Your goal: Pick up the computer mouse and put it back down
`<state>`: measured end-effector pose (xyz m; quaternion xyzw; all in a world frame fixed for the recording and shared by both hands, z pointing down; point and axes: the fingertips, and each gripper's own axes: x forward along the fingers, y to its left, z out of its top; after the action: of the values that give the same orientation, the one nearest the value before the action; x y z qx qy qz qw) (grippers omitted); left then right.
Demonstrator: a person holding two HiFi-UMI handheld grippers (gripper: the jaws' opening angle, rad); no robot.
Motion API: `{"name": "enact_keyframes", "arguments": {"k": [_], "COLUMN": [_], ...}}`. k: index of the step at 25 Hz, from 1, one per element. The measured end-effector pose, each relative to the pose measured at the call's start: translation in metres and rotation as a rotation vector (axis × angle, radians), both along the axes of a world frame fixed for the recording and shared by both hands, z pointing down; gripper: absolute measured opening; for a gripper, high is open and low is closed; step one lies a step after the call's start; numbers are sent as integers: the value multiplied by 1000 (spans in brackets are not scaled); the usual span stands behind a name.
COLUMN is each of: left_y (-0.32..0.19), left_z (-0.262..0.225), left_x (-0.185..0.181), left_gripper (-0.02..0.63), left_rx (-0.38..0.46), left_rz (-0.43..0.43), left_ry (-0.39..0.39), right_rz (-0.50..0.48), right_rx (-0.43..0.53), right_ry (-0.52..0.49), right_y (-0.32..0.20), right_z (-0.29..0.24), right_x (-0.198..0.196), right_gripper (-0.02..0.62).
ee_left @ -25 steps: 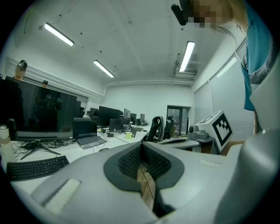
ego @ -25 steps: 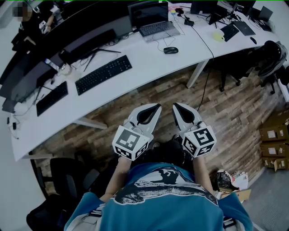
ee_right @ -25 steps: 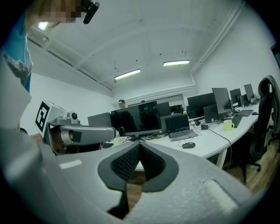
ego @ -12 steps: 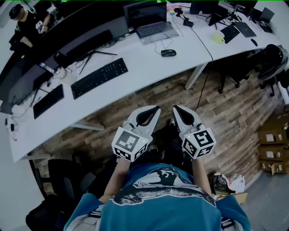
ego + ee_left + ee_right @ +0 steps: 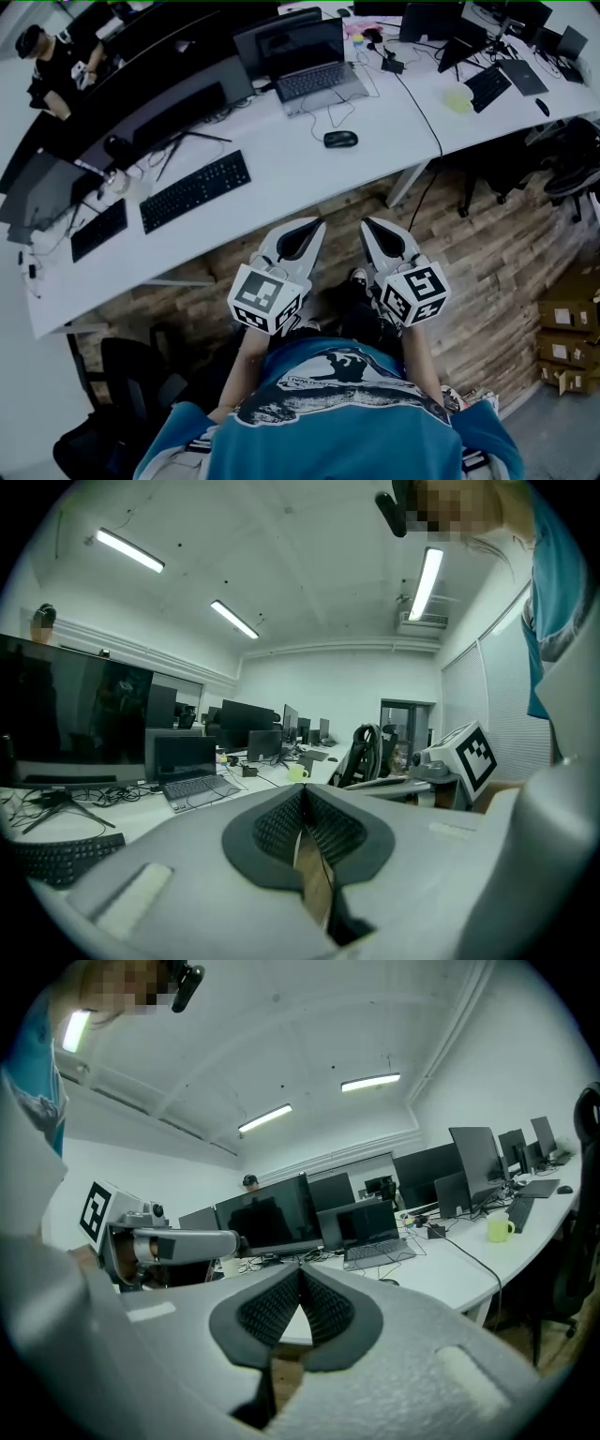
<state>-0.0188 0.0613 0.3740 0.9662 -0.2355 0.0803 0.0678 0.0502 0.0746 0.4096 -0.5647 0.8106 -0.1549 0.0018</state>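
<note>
On the table (image 5: 281,159), the computer mouse (image 5: 340,139) lay well ahead of the closed, empty left tool (image 5: 317,225) and right tool (image 5: 367,223), seemingly midway between.

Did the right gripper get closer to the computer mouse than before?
Yes. The right gripper has come nearer the white desk: less wooden floor shows between its tips and the desk edge, so the computer mouse lies closer ahead.
</note>
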Motion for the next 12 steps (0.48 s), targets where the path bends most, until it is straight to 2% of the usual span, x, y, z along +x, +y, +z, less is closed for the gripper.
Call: {"name": "enact_keyframes", "arguments": {"k": [6,12], "left_y": [-37,-58], "left_z": [6,8], "left_x": [47,76], "left_gripper": [18,18], "left_rx": [-27,-40], "left_rz": [-62,-120], "left_ry": [-18,-14], "right_rz": [-20,-57], "right_rx": [-18,-39], "right_ry": [-12,-28], "right_y": [-34,-54], "right_z": [5,15], "right_x": [62,98], "right_gripper": [2,2]}}
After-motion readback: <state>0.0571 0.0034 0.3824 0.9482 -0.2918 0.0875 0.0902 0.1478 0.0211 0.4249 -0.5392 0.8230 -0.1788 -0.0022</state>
